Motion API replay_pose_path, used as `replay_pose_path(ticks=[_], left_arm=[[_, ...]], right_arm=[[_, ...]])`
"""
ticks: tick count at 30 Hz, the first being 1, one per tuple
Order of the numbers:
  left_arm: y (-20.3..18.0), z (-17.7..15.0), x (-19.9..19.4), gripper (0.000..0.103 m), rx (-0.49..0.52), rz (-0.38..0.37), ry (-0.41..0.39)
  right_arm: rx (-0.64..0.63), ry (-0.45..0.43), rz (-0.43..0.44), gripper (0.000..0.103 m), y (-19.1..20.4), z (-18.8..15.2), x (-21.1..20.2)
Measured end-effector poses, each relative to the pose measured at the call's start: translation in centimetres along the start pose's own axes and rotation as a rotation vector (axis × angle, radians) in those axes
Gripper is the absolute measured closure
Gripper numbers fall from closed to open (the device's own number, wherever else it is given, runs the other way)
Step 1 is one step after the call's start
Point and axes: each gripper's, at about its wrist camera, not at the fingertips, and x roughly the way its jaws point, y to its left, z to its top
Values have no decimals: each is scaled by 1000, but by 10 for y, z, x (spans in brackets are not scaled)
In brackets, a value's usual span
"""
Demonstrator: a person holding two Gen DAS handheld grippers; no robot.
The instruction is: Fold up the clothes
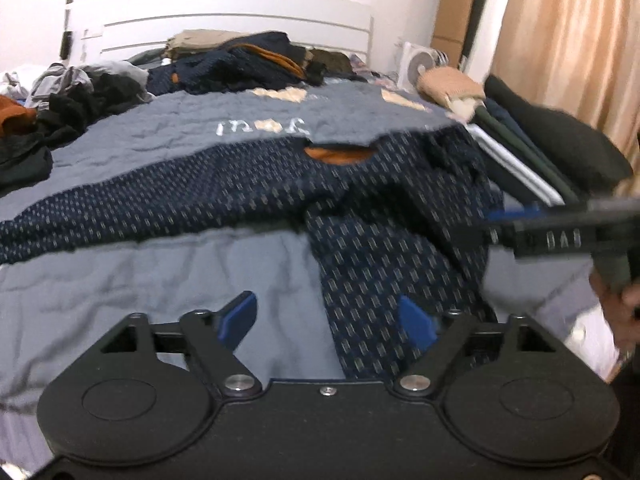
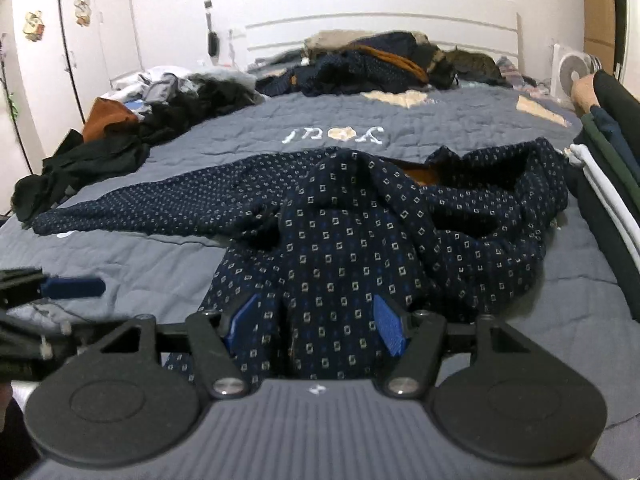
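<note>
Dark navy long-sleeved top w/ small square print and an orange inner neck [image 2: 352, 240] lies rumpled on the grey-blue quilted bed cover [image 2: 400, 128], neck toward the headboard, one sleeve stretched out flat to the left, the other side bunched up near the right edge. Hem end runs toward the camera, prob. so both tools can reach it from the foot of the bed.

Right gripper [image 2: 316, 320] sits low over the hem end, blue fingers [image 2: 388, 328] spread wide w/ cloth lying between them; nothing pinched. Left gripper [image 1: 328, 320] hovers beside the garment's left edge, fingers also wide apart, one over bare cover, the other at the cloth edge, holding nothing.

No boxes or baskets in view. Instead, a neat stack of folded clothes (black, green, navy, white) [image 1: 552, 152] lines the right side of the bed, and loose piles sit at the left, black and orange pieces [image 2: 120, 136], and by the white headboard [image 2: 380, 16], dark navy and tan ones [image 2: 372, 60]. Top itself isn't folded: judging by that, sleeves and body need flattening before any fold holds.
</note>
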Motion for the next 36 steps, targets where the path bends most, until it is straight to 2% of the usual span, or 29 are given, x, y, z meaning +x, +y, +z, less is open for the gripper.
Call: replay_pose_path(ticks=[4,7,14,16,21,22,24,25,26,27,28,31,36], left_arm=[[-25,-18,-2,25,138,-21,-13],[-46,-30,-4,16,256,-52,-47],[-84,-54,7,16,445,-102,-65],[-89,-59,14,16,465,-111,-57],[-95,-66,27,20,516,-61,-57],[-95,-65,28,20,507,-71,-56],[-94,-64,30,26,491,-88,-52],[-94,-63,31,37,493,-88,-51],[-95,-62,32,55,494,-89,-50],[-93,-60,33,68,482,-91,-44],[-88,-55,33,86,449,-96,-34],[-72,-41,30,93,345,-109,-25],[-37,-15,7,95,229,-51,-94]], right_arm=[[-37,-25,-15,40,3,-1,1],[7,-31,-7,40,-2,1,4],[54,-30,-24,40,-8,1,5],[71,-25,-28,40,-11,1,6],[99,-22,-24,40,-18,1,4],[101,-22,-20,40,-19,1,4],[106,-23,-13,40,-21,1,3],[107,-23,-11,40,-21,0,2],[106,-23,-12,40,-21,0,2],[103,-23,-13,40,-21,0,2],[101,-24,-14,40,-22,0,1],[106,-27,-16,40,-24,0,0],[127,-34,-24,40,-27,1,0]])
